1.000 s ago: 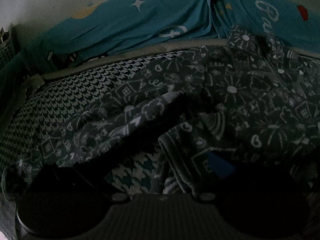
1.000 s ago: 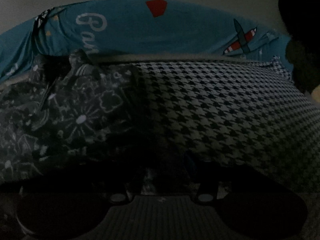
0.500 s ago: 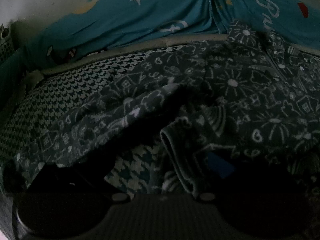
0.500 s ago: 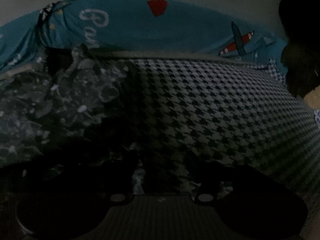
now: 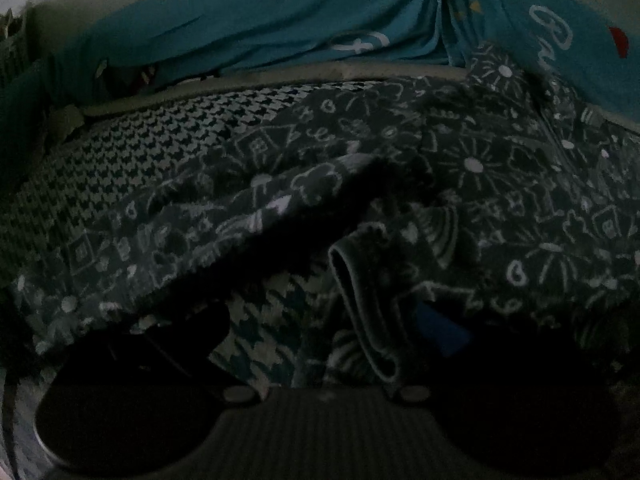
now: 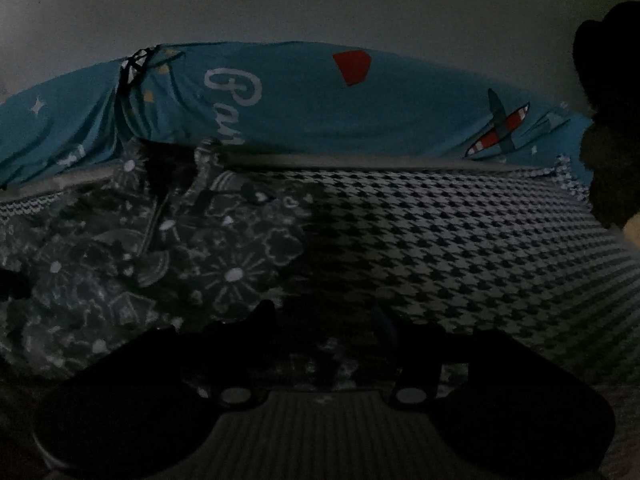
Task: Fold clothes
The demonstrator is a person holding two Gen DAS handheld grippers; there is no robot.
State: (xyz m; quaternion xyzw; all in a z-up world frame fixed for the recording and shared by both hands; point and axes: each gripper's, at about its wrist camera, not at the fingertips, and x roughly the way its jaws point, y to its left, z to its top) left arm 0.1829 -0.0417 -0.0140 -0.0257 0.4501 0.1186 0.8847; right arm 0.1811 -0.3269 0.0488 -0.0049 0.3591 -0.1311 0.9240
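Observation:
A grey garment (image 5: 480, 168) printed with white doodles lies crumpled on the houndstooth bed cover (image 5: 140, 168). One flap is turned over and shows black fuzzy lining (image 5: 320, 220). My left gripper (image 5: 312, 332) stands open low over it. A ribbed cuff (image 5: 352, 280) and bare cover lie between its fingers, and cloth drapes over both fingertips. In the right wrist view the garment (image 6: 224, 272) fills the left side. My right gripper (image 6: 324, 328) sits at its right edge with its jaws apart and printed cloth between them. It is too dark to see whether the pads press on it.
A teal printed sheet (image 5: 280, 28) (image 6: 360, 120) is bunched along the far side of the bed against a pale wall. A dark rounded shape (image 6: 612, 120) stands at the right edge. Bare houndstooth cover (image 6: 460, 248) stretches to the right of the garment.
The right wrist view has risen, so more wall shows and the garment's right edge sits lower in view. The left view has barely shifted; the turned-over flap has spread a little.

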